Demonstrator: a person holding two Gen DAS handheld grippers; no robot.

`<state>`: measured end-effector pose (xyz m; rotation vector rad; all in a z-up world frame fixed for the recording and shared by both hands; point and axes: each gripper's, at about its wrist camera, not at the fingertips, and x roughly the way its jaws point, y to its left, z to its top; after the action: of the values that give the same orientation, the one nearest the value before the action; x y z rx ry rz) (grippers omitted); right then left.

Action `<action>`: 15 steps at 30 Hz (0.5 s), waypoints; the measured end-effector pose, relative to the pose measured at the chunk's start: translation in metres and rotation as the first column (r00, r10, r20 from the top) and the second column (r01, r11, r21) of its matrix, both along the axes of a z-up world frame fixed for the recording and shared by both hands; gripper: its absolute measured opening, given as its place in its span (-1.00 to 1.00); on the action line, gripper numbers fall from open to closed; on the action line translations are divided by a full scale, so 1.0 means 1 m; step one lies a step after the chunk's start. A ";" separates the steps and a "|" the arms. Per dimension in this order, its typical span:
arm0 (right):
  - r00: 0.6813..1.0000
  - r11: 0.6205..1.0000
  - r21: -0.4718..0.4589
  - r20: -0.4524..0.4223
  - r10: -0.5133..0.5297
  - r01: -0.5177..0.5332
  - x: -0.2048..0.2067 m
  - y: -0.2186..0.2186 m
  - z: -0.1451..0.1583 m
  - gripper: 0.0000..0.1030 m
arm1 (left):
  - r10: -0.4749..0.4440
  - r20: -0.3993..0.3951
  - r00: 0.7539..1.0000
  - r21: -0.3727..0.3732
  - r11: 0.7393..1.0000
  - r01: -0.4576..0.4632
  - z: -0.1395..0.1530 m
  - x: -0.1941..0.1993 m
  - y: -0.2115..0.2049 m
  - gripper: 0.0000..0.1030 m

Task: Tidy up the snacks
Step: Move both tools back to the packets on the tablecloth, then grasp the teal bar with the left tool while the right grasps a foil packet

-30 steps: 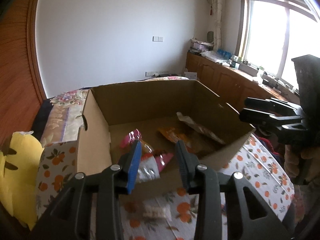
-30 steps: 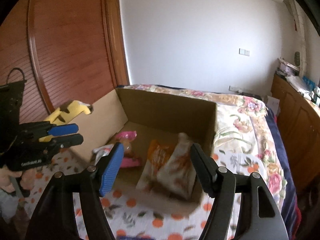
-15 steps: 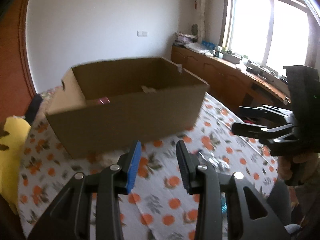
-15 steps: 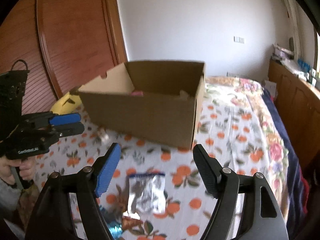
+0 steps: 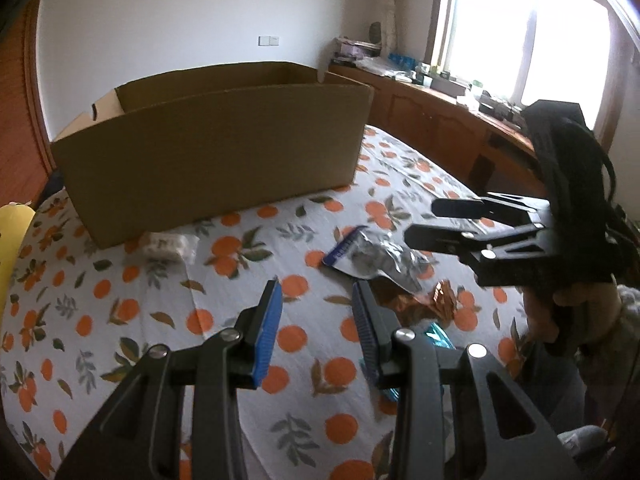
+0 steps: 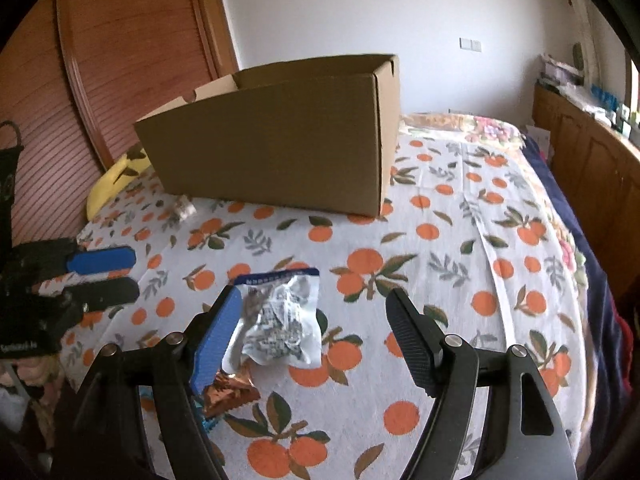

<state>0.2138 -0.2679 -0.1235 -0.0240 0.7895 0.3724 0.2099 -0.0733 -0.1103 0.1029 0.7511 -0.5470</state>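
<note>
Snack packets [image 6: 282, 320] are lying on the bed [image 6: 460, 240] near the cardboard box [image 5: 208, 156]; both claws, left [image 5: 316, 312] and right [image 6: 316, 328], are hovering apart, gripping nothing.

Matt brown cardboard box [image 6: 280, 140], glossy crinkled foil snack bag [image 6: 280, 320], printed cloth bedspread [image 6: 440, 280].

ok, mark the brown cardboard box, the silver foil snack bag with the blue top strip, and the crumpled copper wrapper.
brown cardboard box [image 6: 276, 152], right wrist view, near wall.
silver foil snack bag with blue top strip [image 6: 280, 320], right wrist view, crinkled middle.
crumpled copper wrapper [image 6: 228, 394], right wrist view, centre of foil.
</note>
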 end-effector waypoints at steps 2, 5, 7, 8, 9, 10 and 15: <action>1.000 1.000 0.020 -0.017 0.007 -0.007 0.001 -0.001 -0.005 0.48 | -0.020 -0.006 1.000 0.000 1.000 0.020 -0.003 -0.006 -0.005 -0.30; 0.999 0.999 0.029 -0.029 0.022 -0.021 0.002 -0.001 -0.008 0.48 | -0.057 -0.017 0.998 0.002 0.998 0.057 -0.008 -0.016 -0.011 -0.30; 0.999 0.999 0.025 -0.022 0.031 -0.030 0.002 0.001 -0.008 0.48 | -0.076 -0.019 0.997 0.010 0.997 0.076 -0.009 -0.021 -0.016 -0.30; 0.999 0.999 0.023 -0.023 0.036 -0.036 0.003 0.002 -0.008 0.48 | -0.084 -0.020 0.996 0.015 0.996 0.084 -0.010 -0.024 -0.018 -0.30; 0.999 0.999 0.022 -0.025 0.038 -0.037 0.002 0.003 -0.009 0.48 | -0.095 -0.022 0.995 0.017 0.995 0.095 -0.010 -0.027 -0.020 -0.30; 0.999 0.999 0.019 -0.027 0.036 -0.035 0.003 0.003 -0.010 0.48 | -0.103 -0.024 0.994 0.018 0.994 0.104 -0.011 -0.029 -0.021 -0.30; 0.999 0.999 -0.008 -0.022 0.034 -0.035 0.002 0.006 -0.012 0.48 | -0.158 -0.033 0.987 0.035 0.987 0.159 -0.011 -0.039 -0.030 -0.30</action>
<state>0.2153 -0.2616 -0.1351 -0.0409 0.8134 0.4028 0.1706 -0.1035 -0.1214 0.1903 0.7871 -0.6874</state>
